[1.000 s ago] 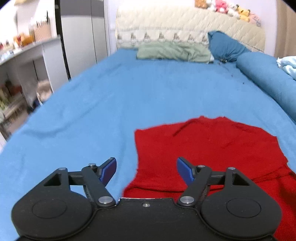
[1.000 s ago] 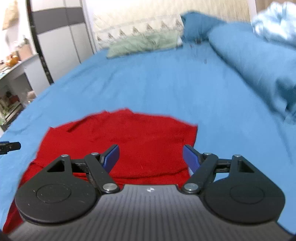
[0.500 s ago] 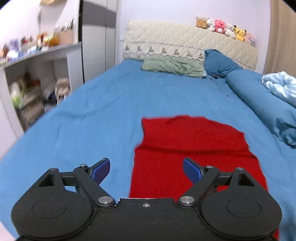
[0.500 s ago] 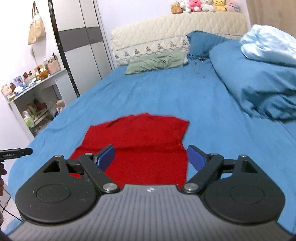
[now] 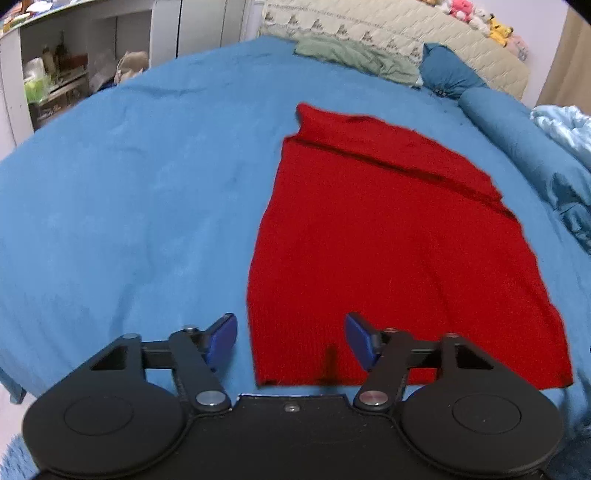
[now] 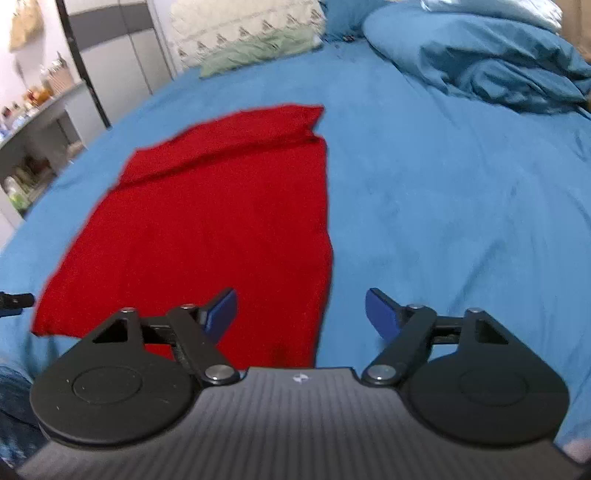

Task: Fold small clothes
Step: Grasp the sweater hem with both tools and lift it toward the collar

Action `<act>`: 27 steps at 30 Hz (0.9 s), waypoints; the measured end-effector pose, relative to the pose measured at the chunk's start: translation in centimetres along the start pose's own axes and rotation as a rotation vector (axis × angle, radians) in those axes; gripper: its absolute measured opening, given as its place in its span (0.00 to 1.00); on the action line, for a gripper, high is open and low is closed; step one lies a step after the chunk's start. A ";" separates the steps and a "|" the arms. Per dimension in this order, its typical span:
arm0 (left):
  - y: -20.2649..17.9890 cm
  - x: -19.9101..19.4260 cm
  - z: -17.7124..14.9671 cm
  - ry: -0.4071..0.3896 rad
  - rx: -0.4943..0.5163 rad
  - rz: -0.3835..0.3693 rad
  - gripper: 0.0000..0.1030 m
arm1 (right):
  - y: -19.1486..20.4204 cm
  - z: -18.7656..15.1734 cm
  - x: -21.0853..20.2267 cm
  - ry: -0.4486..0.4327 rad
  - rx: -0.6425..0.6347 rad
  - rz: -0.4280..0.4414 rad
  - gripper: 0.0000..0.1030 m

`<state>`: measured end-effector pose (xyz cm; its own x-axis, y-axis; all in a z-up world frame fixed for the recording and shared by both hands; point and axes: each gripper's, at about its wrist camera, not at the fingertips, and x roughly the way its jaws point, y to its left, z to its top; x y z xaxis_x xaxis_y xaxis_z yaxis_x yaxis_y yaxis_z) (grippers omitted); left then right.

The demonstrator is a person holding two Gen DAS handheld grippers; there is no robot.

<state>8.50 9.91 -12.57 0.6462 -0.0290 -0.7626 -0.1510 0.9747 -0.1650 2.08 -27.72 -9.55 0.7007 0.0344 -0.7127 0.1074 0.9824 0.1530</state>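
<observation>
Left wrist view: a knitted red garment (image 5: 399,236), roughly rectangular, is spread on the blue bed (image 5: 129,192). Left gripper (image 5: 290,341) and right gripper (image 6: 301,314) are held wide open, empty; the garment's near hem is partly hidden.

The cloth (image 5: 399,236) is plain red on a plain blue bed (image 5: 129,192). Each gripper (image 5: 291,338) (image 6: 301,312) is black with blue fingertips (image 5: 221,338). The headboard (image 5: 373,29) is cream, quilted. The pillow (image 5: 354,55) is green.
</observation>
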 end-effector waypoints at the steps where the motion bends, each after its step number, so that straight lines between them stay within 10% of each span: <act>1: 0.1 0.3 -0.4 0.004 0.001 0.006 0.58 | 0.1 -0.5 0.3 0.006 0.003 -0.008 0.83; 6: 0.3 1.4 -1.4 0.039 0.010 0.032 0.34 | 0.8 -2.2 1.5 0.033 0.003 -0.029 0.72; 16: 0.5 2.2 -2.1 0.039 0.014 0.036 0.26 | 1.4 -3.5 4.0 0.068 -0.021 -0.050 0.45; 19: 0.4 2.2 -2.2 0.047 0.029 0.030 0.05 | 1.8 -3.4 4.3 0.067 -0.045 -0.040 0.25; 27: 0.1 -1.4 0.0 -0.066 0.005 0.006 0.04 | 0.6 -0.7 2.4 0.016 0.059 0.040 0.19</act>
<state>7.60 10.06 -11.55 0.6936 -0.0089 -0.7203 -0.1513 0.9758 -0.1578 3.31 -26.94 -11.67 0.6938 0.0770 -0.7161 0.1210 0.9677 0.2214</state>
